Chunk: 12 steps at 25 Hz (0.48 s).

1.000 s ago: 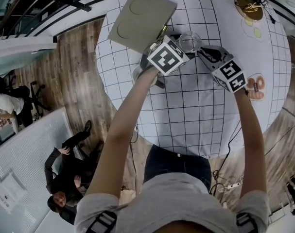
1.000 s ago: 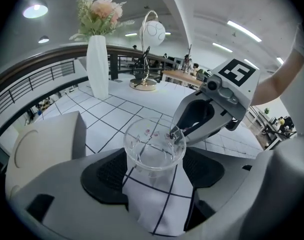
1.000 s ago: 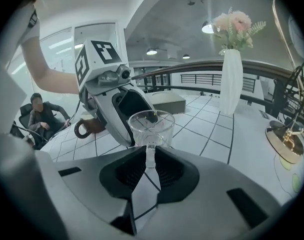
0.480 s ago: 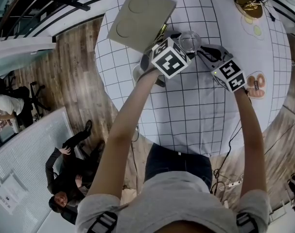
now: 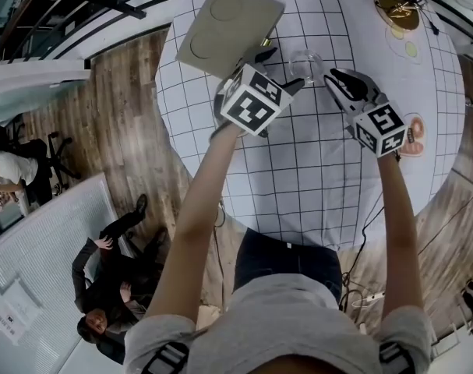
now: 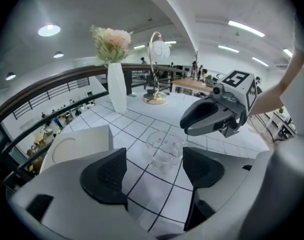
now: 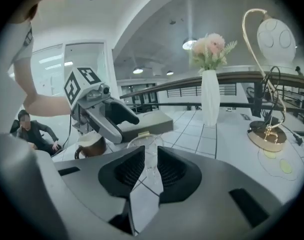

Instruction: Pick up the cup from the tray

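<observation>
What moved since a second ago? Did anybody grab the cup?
The left hand-held gripper backed away from the glass cup toward the person, jaws open and empty. The right hand-held gripper shifted a little and pinches the cup's wall. The cup, the tray and the table look unmoved.

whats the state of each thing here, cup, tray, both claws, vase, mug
glass cup: upright, off the tray, its wall pinched by the right claw
right claw: shut on the glass cup
left claw: open, empty
tray: flat on the table, both round recesses empty
vase: upright, holding flowers
mug: upright on the table
</observation>
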Available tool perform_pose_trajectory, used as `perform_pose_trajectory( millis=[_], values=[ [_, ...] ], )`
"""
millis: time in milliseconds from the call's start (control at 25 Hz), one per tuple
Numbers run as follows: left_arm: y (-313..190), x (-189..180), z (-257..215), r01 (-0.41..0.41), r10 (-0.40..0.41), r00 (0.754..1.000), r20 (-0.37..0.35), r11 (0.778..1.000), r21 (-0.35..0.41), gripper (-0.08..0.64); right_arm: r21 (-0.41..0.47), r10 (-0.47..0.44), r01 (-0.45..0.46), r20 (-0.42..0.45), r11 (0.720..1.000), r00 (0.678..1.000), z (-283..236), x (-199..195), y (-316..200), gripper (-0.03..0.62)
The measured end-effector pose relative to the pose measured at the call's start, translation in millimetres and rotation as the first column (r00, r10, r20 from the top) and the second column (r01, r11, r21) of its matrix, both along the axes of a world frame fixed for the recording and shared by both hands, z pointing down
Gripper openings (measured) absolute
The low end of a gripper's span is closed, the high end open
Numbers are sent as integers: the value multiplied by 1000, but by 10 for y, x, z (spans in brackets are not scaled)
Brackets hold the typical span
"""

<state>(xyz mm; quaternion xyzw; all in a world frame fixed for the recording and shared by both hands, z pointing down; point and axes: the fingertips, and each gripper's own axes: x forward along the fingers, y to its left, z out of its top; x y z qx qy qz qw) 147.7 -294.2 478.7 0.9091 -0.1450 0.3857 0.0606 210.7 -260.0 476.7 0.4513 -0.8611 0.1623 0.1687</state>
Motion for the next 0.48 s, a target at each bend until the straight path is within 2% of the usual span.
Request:
perform_pose_trajectory(
  millis=[80,160,240,320,440,480],
  values=[
    [-52,-46,-247,34,-33,996,-79,999,12,357,68,34,-36,29,997,999,-260,6,-12,63],
    [-83,-66,-540,71,-66,978,-198,997,16,352,136,64,-72,66,988,996,-541,-18,-25,63],
    [-102,-87,-861,116,-104,936,-335,993,17,318,201,78,-96,98,975,992,-822,-84,-31,63],
    [-102,-127,-1137,163,-135,884,-448,986,24,275,261,80,-106,108,960,991,-1071,-163,-10,63],
    [-68,-257,-1412,236,-165,830,-532,969,68,155,327,93,-123,105,937,990,-1358,-250,40,52],
    [-65,-321,-1477,271,-182,816,-548,959,84,87,343,101,-133,109,930,989,-1433,-268,49,48]
  ],
)
